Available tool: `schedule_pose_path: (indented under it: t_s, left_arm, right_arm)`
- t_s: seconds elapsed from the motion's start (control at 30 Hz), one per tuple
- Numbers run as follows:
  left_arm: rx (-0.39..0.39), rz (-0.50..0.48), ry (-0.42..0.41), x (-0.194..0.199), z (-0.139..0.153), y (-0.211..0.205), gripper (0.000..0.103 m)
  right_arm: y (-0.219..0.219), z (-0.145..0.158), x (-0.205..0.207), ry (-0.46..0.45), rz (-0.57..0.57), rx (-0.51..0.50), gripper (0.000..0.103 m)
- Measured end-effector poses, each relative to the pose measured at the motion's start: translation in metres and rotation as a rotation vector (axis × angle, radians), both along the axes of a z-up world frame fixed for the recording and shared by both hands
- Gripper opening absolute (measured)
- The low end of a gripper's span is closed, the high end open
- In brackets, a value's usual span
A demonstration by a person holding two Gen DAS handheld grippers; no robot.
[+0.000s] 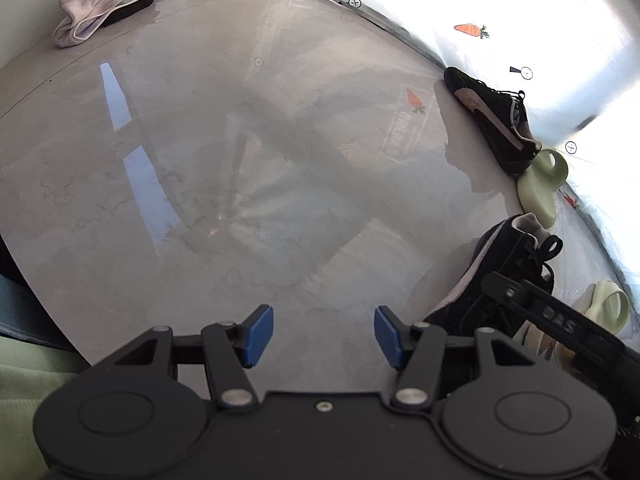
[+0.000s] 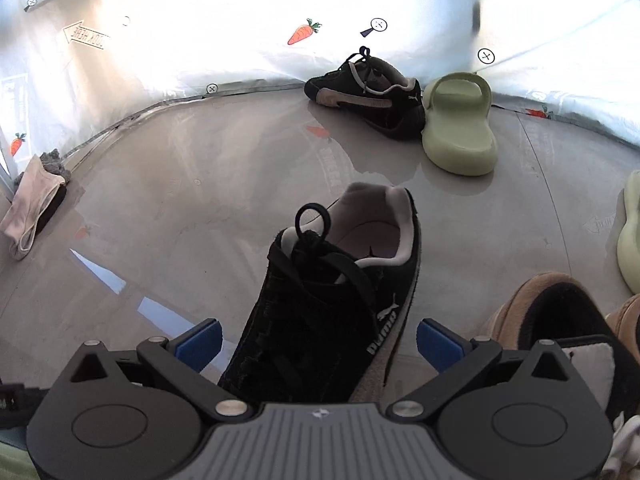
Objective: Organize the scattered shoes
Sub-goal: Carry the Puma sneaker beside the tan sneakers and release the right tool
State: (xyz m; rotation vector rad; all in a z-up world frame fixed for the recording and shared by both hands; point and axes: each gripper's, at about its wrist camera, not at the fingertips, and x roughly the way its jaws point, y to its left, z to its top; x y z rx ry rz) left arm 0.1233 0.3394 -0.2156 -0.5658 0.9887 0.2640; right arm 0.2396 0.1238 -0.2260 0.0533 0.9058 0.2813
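Blue pads of our right claw [image 2: 318,344] stand wide on either side of a black sneaker [image 2: 320,300]; its toe lies between them with a gap showing at each pad, and its heel points to twelve o'clock. From the right wrist view we cannot tell whether the sneaker rests on the floor [image 2: 180,208]. At one o'clock, well apart, we see its mate [image 2: 370,92] against the white sheeting [image 2: 200,20], just beside a green slide [image 2: 460,128]. At three o'clock a second green slide [image 2: 630,236] meets the picture's edge, and at four o'clock sits a tan shoe [image 2: 532,304]. At nine o'clock a pale cloth [image 2: 30,204] lies over something dark.

Our left claw [image 1: 324,336] stands half open over bare floor with nothing between its pads. At three o'clock from it we see the right claw's arm across the black sneaker.
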Motion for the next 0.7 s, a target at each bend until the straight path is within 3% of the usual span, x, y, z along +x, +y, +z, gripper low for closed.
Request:
schedule_pose_path:
  t_s: [0.13,0.2,0.4,0.7]
  left_arm:
    - [0.02,-0.014,0.005,-0.01,0.0,-0.004,0.057]
    - [0.028,-0.017,0.01,-0.014,0.0,-0.004,0.057]
    - [0.036,-0.011,0.032,-0.024,-0.002,0.003,0.057]
    - [0.029,-0.079,0.045,-0.014,-0.002,-0.017,0.057]
  right_arm:
    - [0.016,-0.016,0.003,0.001,-0.052,-0.038,0.101]
    - [0.02,-0.022,-0.003,-0.04,-0.047,-0.065,0.101]
    - [0.015,-0.021,-0.029,-0.097,-0.002,-0.084,0.085]
    - [-0.009,-0.019,-0.088,-0.096,-0.005,-0.085,0.075]
